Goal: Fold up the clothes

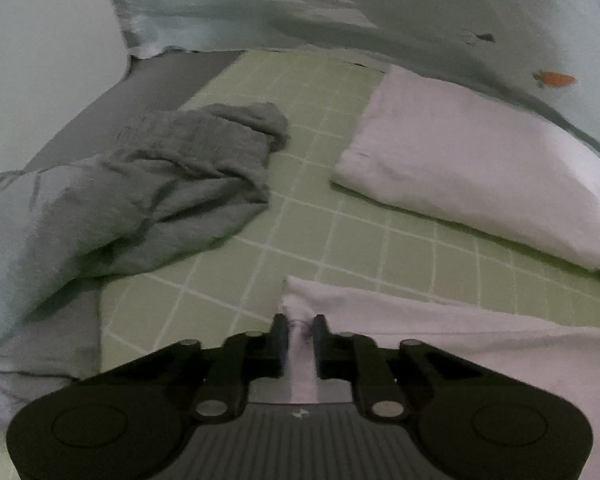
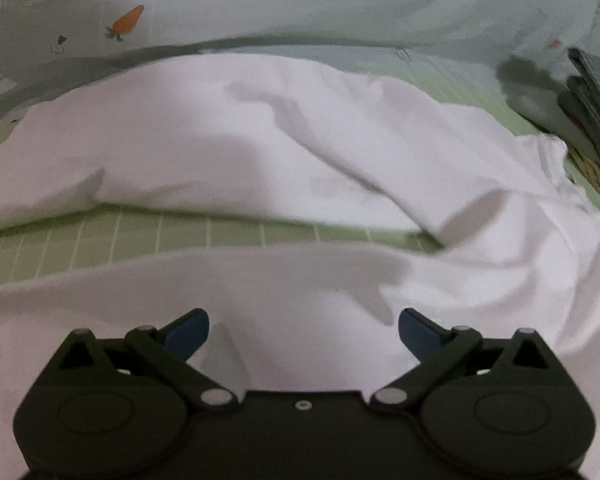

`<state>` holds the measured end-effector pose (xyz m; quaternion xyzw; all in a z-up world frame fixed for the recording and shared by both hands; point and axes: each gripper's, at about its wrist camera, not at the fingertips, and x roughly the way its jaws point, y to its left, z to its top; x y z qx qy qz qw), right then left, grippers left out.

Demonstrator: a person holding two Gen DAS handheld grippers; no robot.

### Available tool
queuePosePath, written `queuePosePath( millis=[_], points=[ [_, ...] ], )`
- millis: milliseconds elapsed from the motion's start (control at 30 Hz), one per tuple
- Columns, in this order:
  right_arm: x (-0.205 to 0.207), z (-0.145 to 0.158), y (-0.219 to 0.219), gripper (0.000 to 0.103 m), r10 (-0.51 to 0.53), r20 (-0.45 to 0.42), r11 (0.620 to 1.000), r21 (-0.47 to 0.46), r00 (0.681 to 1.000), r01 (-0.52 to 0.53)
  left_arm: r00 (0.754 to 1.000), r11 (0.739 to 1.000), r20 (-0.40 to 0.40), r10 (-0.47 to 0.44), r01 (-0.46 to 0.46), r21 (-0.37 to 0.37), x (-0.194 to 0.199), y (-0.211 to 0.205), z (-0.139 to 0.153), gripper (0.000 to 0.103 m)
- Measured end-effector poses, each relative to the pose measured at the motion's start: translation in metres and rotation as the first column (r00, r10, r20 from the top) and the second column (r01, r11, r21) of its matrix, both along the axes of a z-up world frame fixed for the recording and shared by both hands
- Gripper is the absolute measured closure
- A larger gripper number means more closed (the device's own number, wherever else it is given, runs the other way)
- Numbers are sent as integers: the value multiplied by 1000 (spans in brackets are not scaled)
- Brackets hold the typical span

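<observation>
The left gripper (image 1: 300, 326) has its jaws pinched on a bunched corner of the white garment (image 1: 460, 340), which lies spread over the green checked sheet (image 1: 228, 280). The right gripper (image 2: 303, 330) hangs over the same white cloth with its jaws spread wide, the fabric lying beneath and between them untouched. A crumpled grey garment (image 1: 148, 184) lies well to the left.

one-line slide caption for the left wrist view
Left claw shut on a corner of the white cotton garment, crumpled grey cloth nearby on the green checked sheet.
</observation>
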<state>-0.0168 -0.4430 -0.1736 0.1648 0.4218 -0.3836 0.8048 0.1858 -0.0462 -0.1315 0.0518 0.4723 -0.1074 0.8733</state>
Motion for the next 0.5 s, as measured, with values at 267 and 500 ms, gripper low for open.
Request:
queuePosePath(
  millis=[267,500],
  points=[
    [-22,12,18,1,-22,20,1000,22,1000,22,987,983,80,137,-145,115,31,49,-1,97],
    [-47,19,19,1,-30,66,999,40,997,27,978,976,54,200,-204,81,35,55,14,69]
  ],
)
